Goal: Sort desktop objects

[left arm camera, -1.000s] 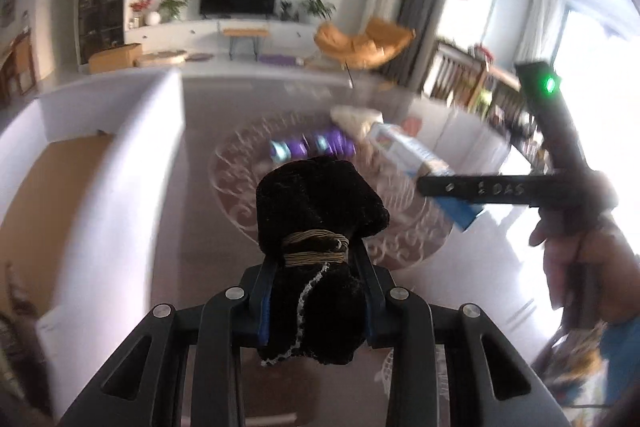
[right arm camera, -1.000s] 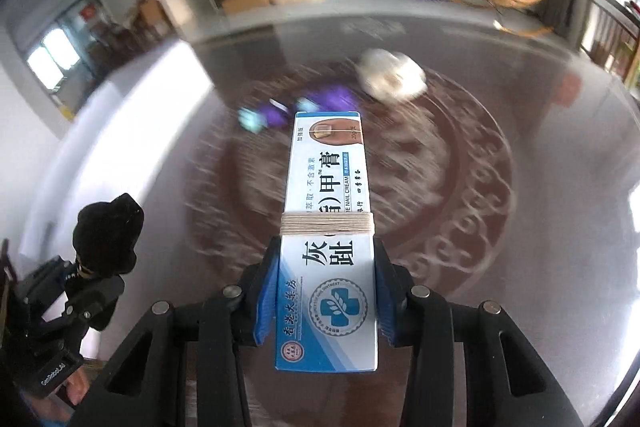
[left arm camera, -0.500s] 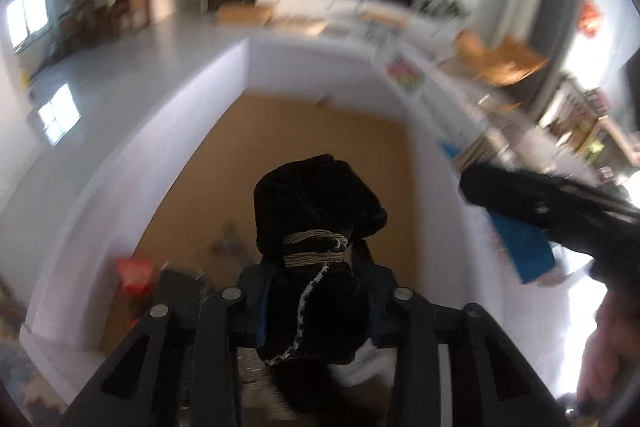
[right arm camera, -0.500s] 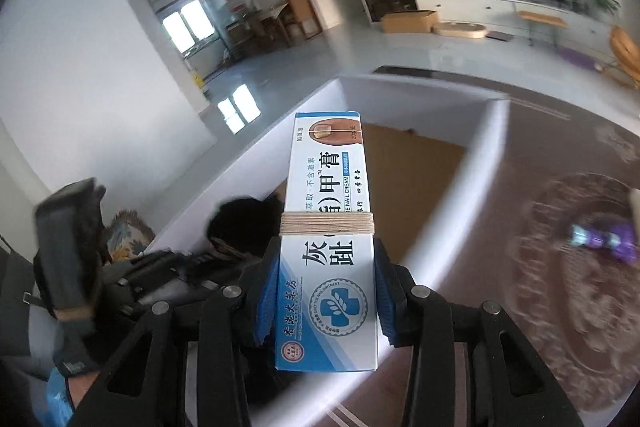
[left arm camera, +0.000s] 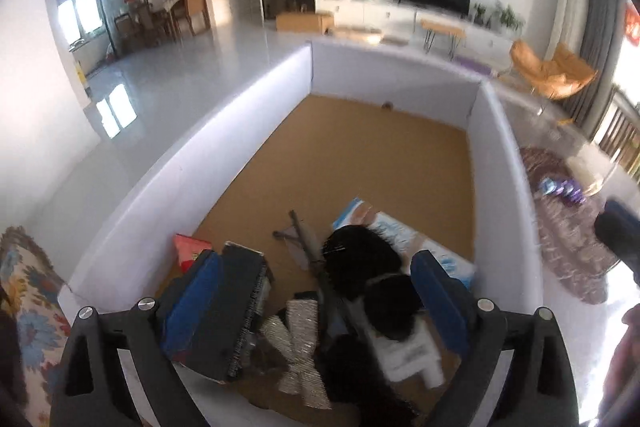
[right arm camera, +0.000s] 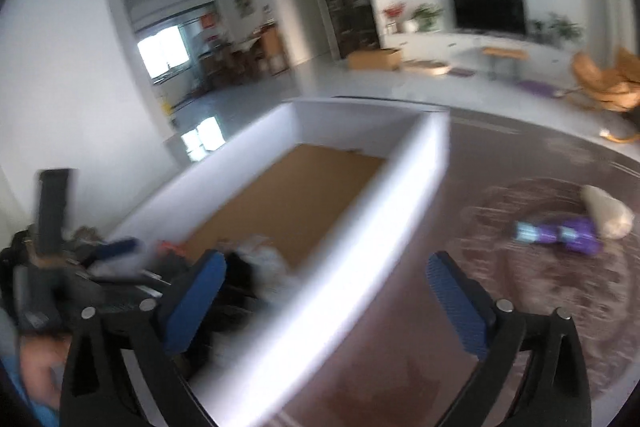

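My left gripper [left arm camera: 316, 291] is open above the near end of a white box with a cardboard floor [left arm camera: 360, 155]. The black fuzzy bundle [left arm camera: 360, 267] lies in the box below it, on the blue-and-white ointment carton [left arm camera: 404, 231]. My right gripper [right arm camera: 326, 297] is open and empty, over the box's right wall [right arm camera: 360, 235]. A purple packet [right arm camera: 560, 233] and a beige pouch [right arm camera: 608, 213] lie on the patterned table to the right.
The box also holds a dark block [left arm camera: 236, 307], a red packet [left arm camera: 188, 251], a silver bow [left arm camera: 298, 339] and a thin dark stick [left arm camera: 308, 247]. The left gripper's body [right arm camera: 52, 227] shows at the left of the right wrist view. A floral cloth [left arm camera: 24, 299] lies left of the box.
Both grippers have opened. The black bundle and the ointment carton have dropped into the box. The right gripper has swung right toward the table.
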`<action>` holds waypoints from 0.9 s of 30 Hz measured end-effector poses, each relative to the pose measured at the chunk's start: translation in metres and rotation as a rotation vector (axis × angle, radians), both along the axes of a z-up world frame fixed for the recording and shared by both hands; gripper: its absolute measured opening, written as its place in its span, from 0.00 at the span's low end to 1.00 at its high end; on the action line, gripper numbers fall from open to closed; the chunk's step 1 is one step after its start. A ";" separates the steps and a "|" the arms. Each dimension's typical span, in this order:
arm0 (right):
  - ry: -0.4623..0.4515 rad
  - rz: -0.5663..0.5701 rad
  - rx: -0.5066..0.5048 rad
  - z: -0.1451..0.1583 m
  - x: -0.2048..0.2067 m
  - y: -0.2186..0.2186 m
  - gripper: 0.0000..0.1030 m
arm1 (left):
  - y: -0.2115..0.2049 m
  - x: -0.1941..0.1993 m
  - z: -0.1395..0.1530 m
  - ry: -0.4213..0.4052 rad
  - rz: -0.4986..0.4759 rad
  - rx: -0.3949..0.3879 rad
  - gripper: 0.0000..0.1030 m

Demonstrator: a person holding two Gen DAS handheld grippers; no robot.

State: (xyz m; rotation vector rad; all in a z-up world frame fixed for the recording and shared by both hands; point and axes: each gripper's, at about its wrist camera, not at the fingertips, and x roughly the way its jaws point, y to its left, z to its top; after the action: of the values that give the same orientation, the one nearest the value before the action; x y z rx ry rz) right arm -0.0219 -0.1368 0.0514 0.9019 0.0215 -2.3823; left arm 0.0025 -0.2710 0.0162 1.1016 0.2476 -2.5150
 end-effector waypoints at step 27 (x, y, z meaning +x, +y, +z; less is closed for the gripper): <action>-0.211 -0.519 0.272 -0.100 -0.043 0.301 1.00 | 0.293 -0.074 -0.091 -0.172 -0.668 0.057 1.00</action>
State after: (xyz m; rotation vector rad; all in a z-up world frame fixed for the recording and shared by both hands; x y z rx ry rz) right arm -0.0653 0.1642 -0.0489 1.4284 0.0332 -2.7844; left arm -0.0710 0.0218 -0.0743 1.6263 -0.1243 -2.9556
